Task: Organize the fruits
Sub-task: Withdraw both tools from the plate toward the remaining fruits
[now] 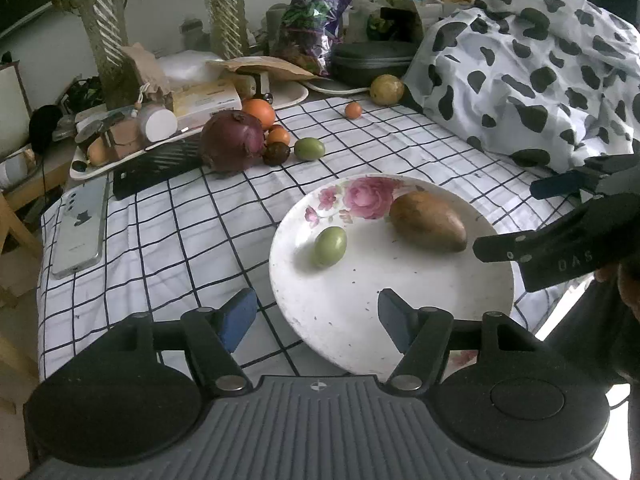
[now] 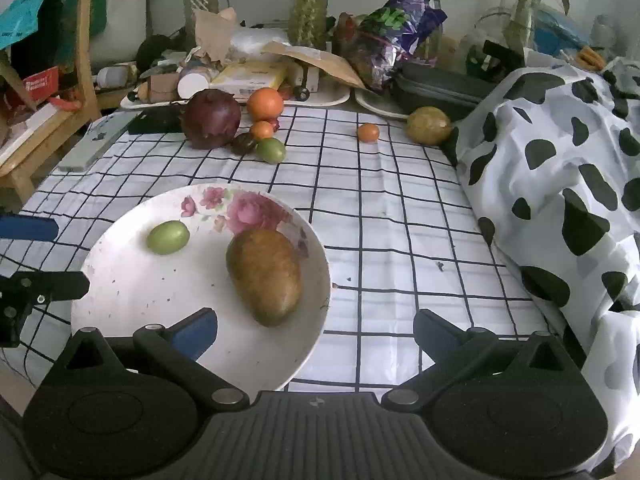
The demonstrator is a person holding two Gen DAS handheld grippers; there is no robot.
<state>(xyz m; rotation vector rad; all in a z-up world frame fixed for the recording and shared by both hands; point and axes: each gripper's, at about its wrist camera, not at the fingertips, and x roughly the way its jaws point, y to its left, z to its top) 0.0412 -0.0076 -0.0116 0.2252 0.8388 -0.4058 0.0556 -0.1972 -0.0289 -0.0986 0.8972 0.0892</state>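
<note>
**Two fruits plated, the rest waiting at the back**

We hold both grippers over a surface covered in a checked cloth (image 2: 380, 208). The left gripper (image 1: 318, 316) has its fingers parted and empty, at the near rim of the floral plate (image 1: 400, 300). The right gripper (image 2: 316, 334) also has its fingers spread wide, gripping nothing, its left finger over the plate's near edge.

On the plate, a brown mango (image 2: 264, 276) lies near the centre, a green fruit (image 2: 168, 237) at its ten o'clock.

At twelve o'clock beyond the plate we see a red onion (image 2: 210, 118), a large orange (image 2: 265, 104), a small orange (image 2: 262, 130), a dark fruit (image 2: 244, 144) and another green fruit (image 2: 271, 150) clustered together; a tiny orange (image 2: 368, 133) and a yellow-green fruit (image 2: 428, 125) sit farther right.
</note>
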